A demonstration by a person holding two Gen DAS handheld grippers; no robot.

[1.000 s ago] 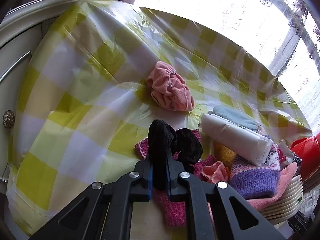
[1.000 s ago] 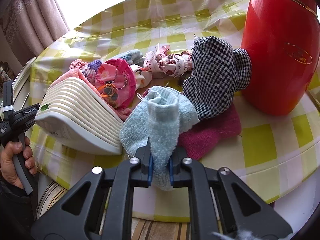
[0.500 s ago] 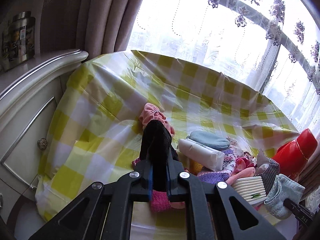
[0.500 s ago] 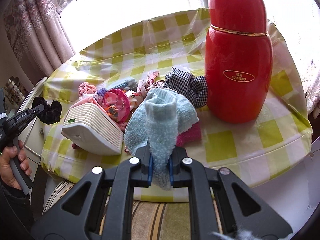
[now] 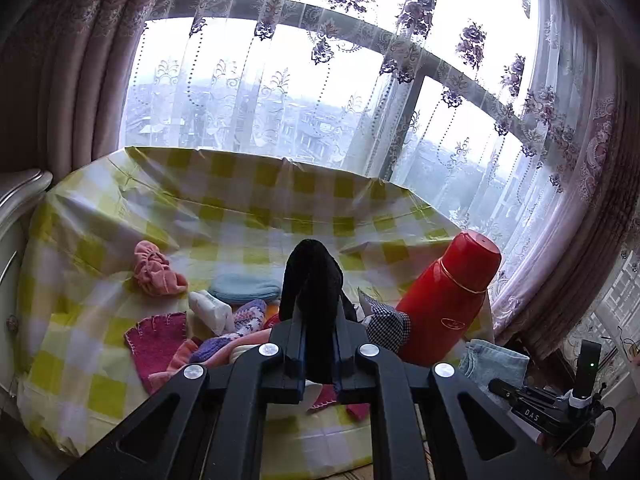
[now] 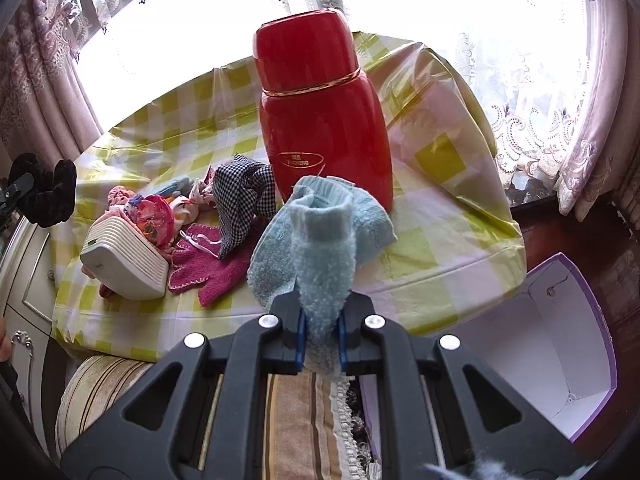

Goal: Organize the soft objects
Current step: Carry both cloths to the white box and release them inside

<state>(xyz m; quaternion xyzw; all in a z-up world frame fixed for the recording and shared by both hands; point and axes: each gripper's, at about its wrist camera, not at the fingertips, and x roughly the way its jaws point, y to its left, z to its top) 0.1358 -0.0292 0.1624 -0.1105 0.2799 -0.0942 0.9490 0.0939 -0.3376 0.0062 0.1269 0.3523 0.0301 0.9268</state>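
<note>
My left gripper [image 5: 318,364] is shut on a black fuzzy cloth [image 5: 312,284] and holds it high above the table; the cloth also shows in the right wrist view [image 6: 44,192]. My right gripper [image 6: 320,338] is shut on a light blue fuzzy sock [image 6: 320,232], held off the table's front edge. It also shows in the left wrist view [image 5: 494,364]. On the checked tablecloth [image 5: 248,216] lie a pink cloth [image 5: 156,270], a magenta knitted glove [image 6: 208,268], a checkered cloth [image 6: 244,200] and several other soft items.
A tall red thermos [image 6: 320,120] stands at the table's right. A white ribbed object [image 6: 124,256] lies at the front left. An open white box with purple rim [image 6: 560,344] sits below the table on the right. A striped cushion [image 6: 288,420] lies below me.
Both grippers have lifted up and back from the table with their cloths. The views have widened to show the window and the box below.
</note>
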